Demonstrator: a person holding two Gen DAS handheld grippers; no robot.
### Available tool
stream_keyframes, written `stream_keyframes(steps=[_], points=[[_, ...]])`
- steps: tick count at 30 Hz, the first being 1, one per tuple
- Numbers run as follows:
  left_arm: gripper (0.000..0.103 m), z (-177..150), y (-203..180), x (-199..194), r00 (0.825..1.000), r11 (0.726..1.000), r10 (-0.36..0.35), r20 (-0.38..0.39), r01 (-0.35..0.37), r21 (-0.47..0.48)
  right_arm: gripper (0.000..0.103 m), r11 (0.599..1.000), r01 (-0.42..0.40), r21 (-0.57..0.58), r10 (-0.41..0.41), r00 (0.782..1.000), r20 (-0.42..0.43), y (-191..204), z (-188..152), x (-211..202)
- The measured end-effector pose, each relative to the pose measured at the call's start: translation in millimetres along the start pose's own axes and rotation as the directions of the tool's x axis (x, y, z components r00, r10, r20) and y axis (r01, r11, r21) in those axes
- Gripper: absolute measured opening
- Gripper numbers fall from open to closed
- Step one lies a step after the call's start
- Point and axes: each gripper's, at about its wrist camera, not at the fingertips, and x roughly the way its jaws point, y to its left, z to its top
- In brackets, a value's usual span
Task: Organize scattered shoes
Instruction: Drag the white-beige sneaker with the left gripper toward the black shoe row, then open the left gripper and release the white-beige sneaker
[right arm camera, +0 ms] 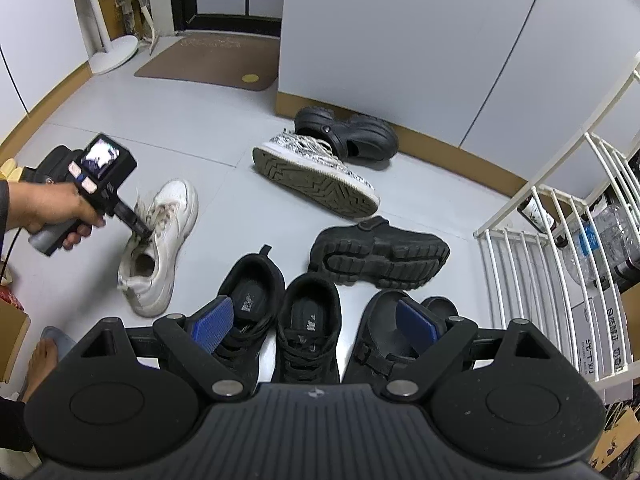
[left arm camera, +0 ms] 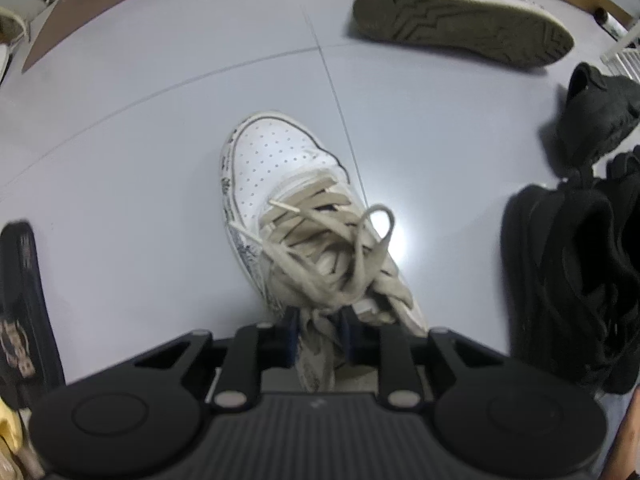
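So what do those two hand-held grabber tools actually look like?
Both are matte black. The right gripper has a ribbed body with a round disc on each side, silver pivot pins, and ridged blue pads on its fingers. The left gripper is built the same way; seen from outside, it has a pistol-style handle, a small lit screen on the back and a thin black cable. A dark sleeve covers the wrist.

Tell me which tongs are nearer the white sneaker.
Left. The left tongs are shut on the white sneaker at its tongue and laces; the right tongs hang open over the black shoes, apart from it.
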Motion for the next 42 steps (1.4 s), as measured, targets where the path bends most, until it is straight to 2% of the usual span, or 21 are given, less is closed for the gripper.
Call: stream_keyframes(steps=[7,14,16,23,25,27,30,34,35,36,39,42], points=[[0.021,-34,-34,-3,0.998,0.997,0.050,-0.037,-0.048,0.052,0.092,1.000,0.000,-0.005,0.000,1.000,0.030,-1,0,-15],[0.019,-54,-54,-16,0.995,0.999,0.043,-0.088,-0.043,-0.001,0.092,1.000,-0.002,0.001,0.001,0.998,0.068,-4,2,-26],[0.018,-54,-55,-28,0.995,0.999,0.035,-0.097,-0.036,-0.016,0.092,1.000,-0.004,0.013,0.003,0.996,0.087,-7,6,-28],[0.019,-63,-60,-85,0.999,0.999,-0.007,-0.048,0.005,-0.048,0.092,1.000,-0.022,0.017,0.020,0.994,0.105,-4,4,-35],[0.024,-66,-63,-112,0.999,0.997,-0.032,0.003,0.032,-0.076,0.092,0.999,-0.029,0.022,0.026,0.994,0.107,-4,3,-35],[0.036,-67,-69,-137,0.997,0.996,-0.046,0.055,0.050,-0.075,0.092,0.999,-0.035,0.027,0.032,0.994,0.109,-4,3,-36],[0.047,-67,-75,-172,0.991,0.995,-0.048,0.124,0.058,-0.081,0.092,0.998,-0.045,0.034,0.041,0.993,0.111,-4,3,-37],[0.053,-82,-73,-212,0.981,0.993,-0.062,0.182,0.080,-0.088,0.092,0.997,-0.058,0.043,0.053,0.992,0.111,1,0,-36],[0.058,-87,-71,-223,0.978,0.993,-0.060,0.198,0.080,-0.092,0.092,0.997,-0.060,0.041,0.055,0.993,0.105,3,-1,-33],[0.064,-92,-69,-229,0.976,0.993,-0.054,0.210,0.074,-0.092,0.092,0.998,-0.055,0.043,0.051,0.994,0.096,4,-2,-30],[0.066,-103,-69,-230,0.974,0.995,-0.037,0.225,0.057,-0.081,0.092,0.994,-0.051,0.098,0.043,0.996,0.079,6,-4,-20],[0.068,-107,-65,-228,0.971,0.993,-0.052,0.232,0.075,-0.090,0.092,0.987,-0.088,0.136,0.080,0.995,0.065,16,-6,-12]])
